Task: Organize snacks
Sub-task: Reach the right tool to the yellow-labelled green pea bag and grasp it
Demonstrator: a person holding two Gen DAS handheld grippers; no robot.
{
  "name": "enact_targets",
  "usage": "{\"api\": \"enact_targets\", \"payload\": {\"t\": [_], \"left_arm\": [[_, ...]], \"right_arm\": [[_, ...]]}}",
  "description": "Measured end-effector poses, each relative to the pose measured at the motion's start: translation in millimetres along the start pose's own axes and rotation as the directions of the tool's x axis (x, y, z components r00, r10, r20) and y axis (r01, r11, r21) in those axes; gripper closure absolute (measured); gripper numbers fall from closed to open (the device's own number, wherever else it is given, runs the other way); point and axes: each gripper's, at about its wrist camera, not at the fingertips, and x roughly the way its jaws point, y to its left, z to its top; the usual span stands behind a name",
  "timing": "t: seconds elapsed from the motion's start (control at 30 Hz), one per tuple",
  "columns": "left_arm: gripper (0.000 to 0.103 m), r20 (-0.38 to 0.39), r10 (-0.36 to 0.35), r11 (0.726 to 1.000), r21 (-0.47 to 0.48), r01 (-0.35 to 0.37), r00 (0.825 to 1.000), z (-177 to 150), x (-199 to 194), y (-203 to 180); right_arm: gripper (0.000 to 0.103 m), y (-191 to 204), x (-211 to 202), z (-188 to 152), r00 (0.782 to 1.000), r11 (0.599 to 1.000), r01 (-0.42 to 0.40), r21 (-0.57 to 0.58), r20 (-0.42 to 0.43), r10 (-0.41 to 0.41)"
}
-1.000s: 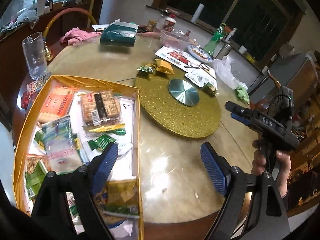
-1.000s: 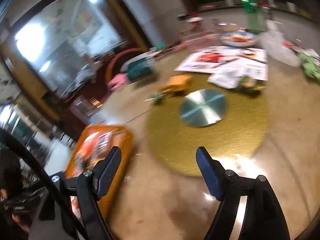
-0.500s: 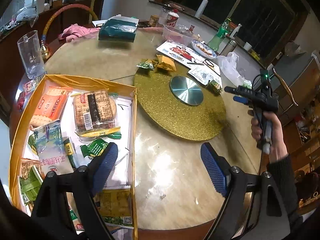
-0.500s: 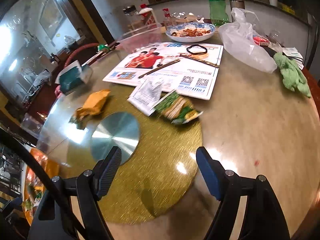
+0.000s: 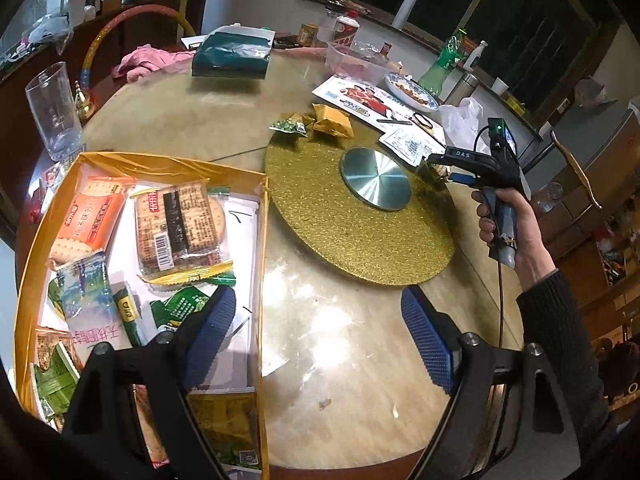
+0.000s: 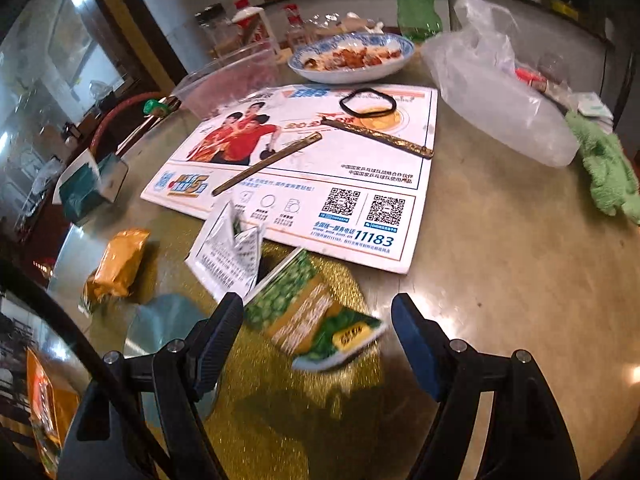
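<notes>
The right gripper (image 6: 316, 332) hangs over a green pea snack bag (image 6: 310, 320). Its jaws have just been closing a little, and the bag lies between them, but the blue pads do not press on it, so the gripper is open. The bag lies on the gold round mat (image 6: 304, 412), at its far right edge. Just beyond it is a white packet (image 6: 230, 252), and farther left a yellow snack pack (image 6: 118, 262). Behind those lies a big printed sheet (image 6: 316, 176) with a black hair tie (image 6: 368, 102) on it, and past that a blue bowl (image 6: 352, 58) of food.

The left gripper (image 5: 320, 334) is wide open and holds nothing. It hangs over the table (image 5: 340, 360), just right of the yellow box (image 5: 44, 216). The box is on the near left of the table and has cracker packs (image 5: 178, 230) and other snacks in it. A drinking glass (image 5: 52, 110) stands beyond the box.
</notes>
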Motion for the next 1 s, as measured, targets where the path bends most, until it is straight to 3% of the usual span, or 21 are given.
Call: {"api": "enact_targets", "payload": {"t": [0.07,0.13,0.17,0.47,0.6,0.67,0.77,0.8,0.87,0.9,1.0], "left_arm": [[0.018,-0.002,-0.001,1.000,0.005,0.001,1.000,2,2,-2],[0.018,-0.013,-0.003,1.000,0.015,0.003,1.000,4,5,-7],[0.018,-0.020,-0.006,1.000,0.019,0.006,1.000,6,7,-9],[0.018,-0.041,-0.012,0.997,0.078,0.015,0.999,10,17,-32],[0.018,-0.035,-0.008,0.996,0.083,0.011,0.999,8,15,-33],[0.018,-0.045,0.001,0.996,0.085,0.003,0.999,10,19,-34],[0.018,-0.047,0.002,0.996,0.087,0.002,0.999,14,22,-37],[0.018,-0.044,0.001,0.996,0.087,0.003,0.999,15,22,-38],[0.018,-0.043,0.002,0.996,0.086,0.001,0.999,17,24,-39],[0.018,-0.046,-0.001,0.996,0.084,0.005,0.999,17,25,-40],[0.018,-0.053,-0.005,0.996,0.087,0.010,0.999,19,31,-42]], "right_arm": [[0.041,-1,1,-3,1.000,1.000,-0.006,0.005,-0.004,0.006],[0.061,2,-3,-8,1.000,1.000,-0.011,0.000,-0.013,0.011],[0.062,3,-4,-11,0.999,1.000,-0.027,0.004,-0.021,0.027],[0.058,17,-7,-22,0.999,0.999,-0.034,-0.035,-0.039,0.033],[0.035,0,-18,-15,0.998,0.995,-0.059,0.075,-0.001,0.059],[0.032,-5,-17,-9,1.000,0.996,-0.026,0.091,0.008,0.026],[0.032,-10,-6,-1,0.998,0.992,-0.053,0.115,-0.017,0.055],[0.033,-9,-2,0,0.998,0.992,-0.052,0.111,-0.018,0.055],[0.050,-3,-2,-2,1.000,0.996,-0.019,0.091,-0.022,0.021],[0.065,1,-1,-5,1.000,0.996,-0.006,0.087,-0.026,0.008],[0.071,6,-5,-14,1.000,0.997,0.010,0.077,-0.018,-0.009]]}}
